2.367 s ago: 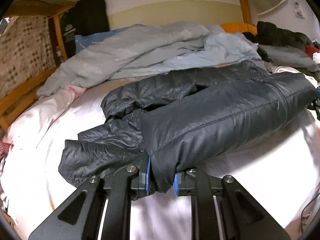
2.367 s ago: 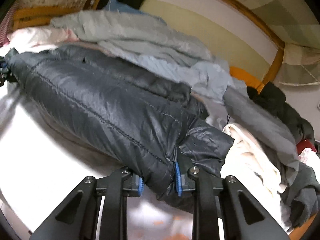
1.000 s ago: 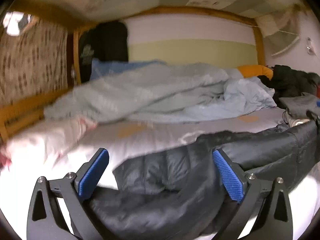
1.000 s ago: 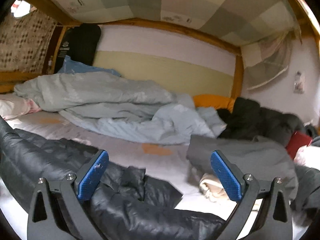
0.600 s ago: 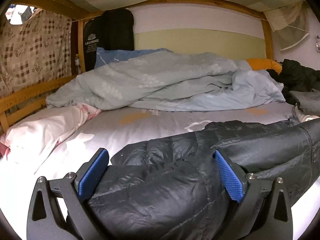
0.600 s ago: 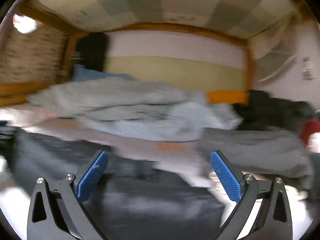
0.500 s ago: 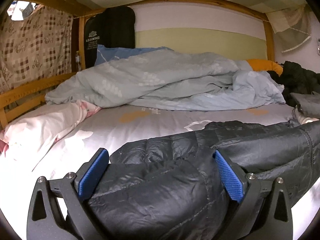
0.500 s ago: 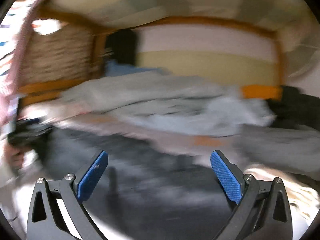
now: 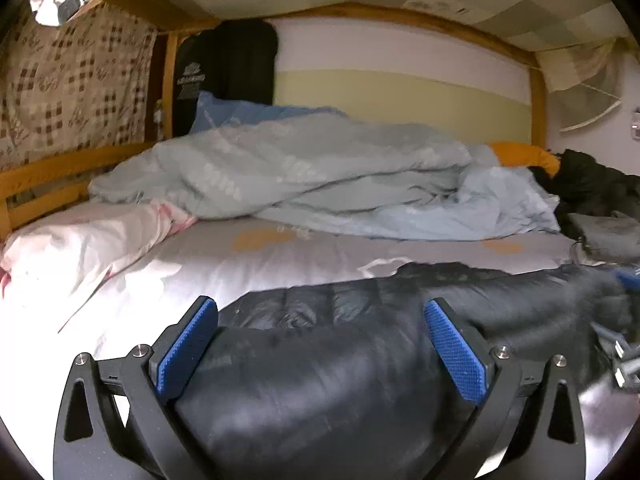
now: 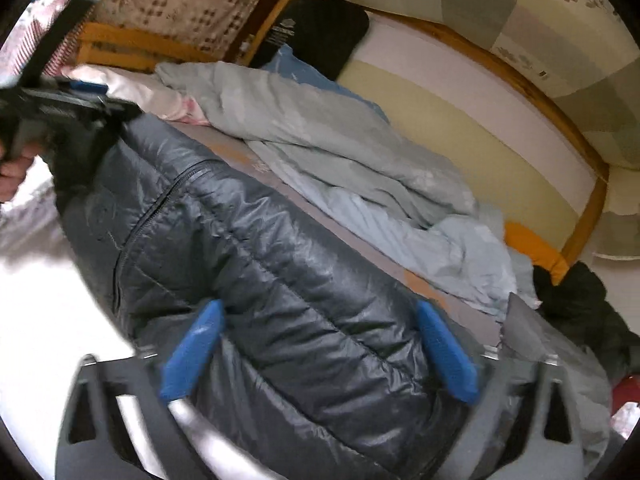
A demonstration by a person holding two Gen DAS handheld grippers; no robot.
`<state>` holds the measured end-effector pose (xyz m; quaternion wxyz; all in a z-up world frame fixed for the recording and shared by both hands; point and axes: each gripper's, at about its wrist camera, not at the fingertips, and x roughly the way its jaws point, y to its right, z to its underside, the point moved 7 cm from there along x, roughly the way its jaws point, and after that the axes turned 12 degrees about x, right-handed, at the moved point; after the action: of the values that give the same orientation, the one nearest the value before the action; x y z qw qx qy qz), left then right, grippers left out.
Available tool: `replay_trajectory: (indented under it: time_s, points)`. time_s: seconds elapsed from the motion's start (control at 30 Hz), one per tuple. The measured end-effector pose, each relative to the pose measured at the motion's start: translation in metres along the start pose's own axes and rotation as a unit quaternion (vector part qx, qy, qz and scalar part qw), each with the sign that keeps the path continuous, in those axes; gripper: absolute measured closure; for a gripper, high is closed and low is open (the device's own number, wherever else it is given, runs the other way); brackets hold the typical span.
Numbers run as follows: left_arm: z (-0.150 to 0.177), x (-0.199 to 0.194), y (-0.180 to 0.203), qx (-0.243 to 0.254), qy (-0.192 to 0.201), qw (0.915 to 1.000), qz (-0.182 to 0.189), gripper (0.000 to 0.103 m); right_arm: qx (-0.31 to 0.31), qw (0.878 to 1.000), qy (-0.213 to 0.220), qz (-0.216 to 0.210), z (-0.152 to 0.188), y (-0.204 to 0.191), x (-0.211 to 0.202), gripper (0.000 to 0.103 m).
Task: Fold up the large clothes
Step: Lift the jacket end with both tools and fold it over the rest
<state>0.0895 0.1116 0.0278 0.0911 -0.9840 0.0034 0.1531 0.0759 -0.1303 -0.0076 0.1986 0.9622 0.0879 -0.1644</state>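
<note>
Dark puffer jacket (image 10: 288, 280) laid across bed (image 9: 280, 256); left gripper (image 9: 320, 344) spread wide, right gripper (image 10: 316, 348) closing, jacket bulk between both, ungripped.

- Black hanging bag (image 9: 226, 76), far beyond the left gripper's left fingertip against the bed's corner post: a pale emblem with one line of white capitals beneath it. In the left wrist view the line appears to begin "LEA"; the remaining letters are blurred and cannot be made out. Smaller print below it is unreadable.
- The same black hanging bag (image 10: 320, 36) in the right wrist view, far beyond and above the fingertips: the emblem and lettering show only as a pale smudge, not legible.
- No other text, number, brand or sign can be read in either view.
</note>
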Motion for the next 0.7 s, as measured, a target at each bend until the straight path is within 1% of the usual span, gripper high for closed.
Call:
replay_trajectory:
  time_s: [0.03,0.07,0.17,0.2,0.27,0.37,0.47,0.5,0.6,0.7]
  points:
    - [-0.003,-0.005,0.003,0.006,0.009,0.9999,0.004,0.000,0.001,1.000,-0.002,0.017,0.000,0.001,0.005,0.056]
    - [-0.006,-0.010,0.006,0.012,0.019,0.9997,0.008,0.000,0.004,1.000,-0.002,0.021,-0.002,0.002,0.007,0.071]
    - [-0.013,-0.023,0.017,0.027,0.044,0.9983,0.028,0.000,0.015,0.999,0.009,0.030,-0.006,0.002,0.009,0.085]
    - [-0.015,-0.026,0.022,0.034,0.050,0.9974,0.038,0.000,0.015,0.999,0.012,0.033,-0.009,0.002,0.010,0.087]
    - [-0.018,-0.031,0.029,0.050,0.059,0.9963,0.037,0.000,0.015,0.999,0.023,0.041,-0.017,0.004,0.010,0.092]
    - [-0.021,-0.033,0.035,0.063,0.064,0.9954,0.032,0.000,0.015,0.998,0.034,0.041,-0.038,0.008,0.018,0.094]
    - [-0.020,-0.025,0.038,0.059,0.052,0.9961,0.041,0.000,0.026,0.998,0.034,0.047,-0.061,0.015,0.034,0.094]
    - [-0.019,-0.022,0.038,0.058,0.047,0.9963,0.041,0.000,0.033,0.998,0.027,0.050,-0.068,0.018,0.046,0.094]
    - [-0.013,-0.006,0.040,0.054,0.025,0.9971,0.048,0.000,0.070,0.996,-0.016,0.054,-0.077,0.029,0.091,0.094]
    - [-0.002,0.021,0.040,0.052,-0.010,0.9974,0.049,0.000,0.086,0.992,-0.061,0.071,-0.069,0.032,0.136,0.094]
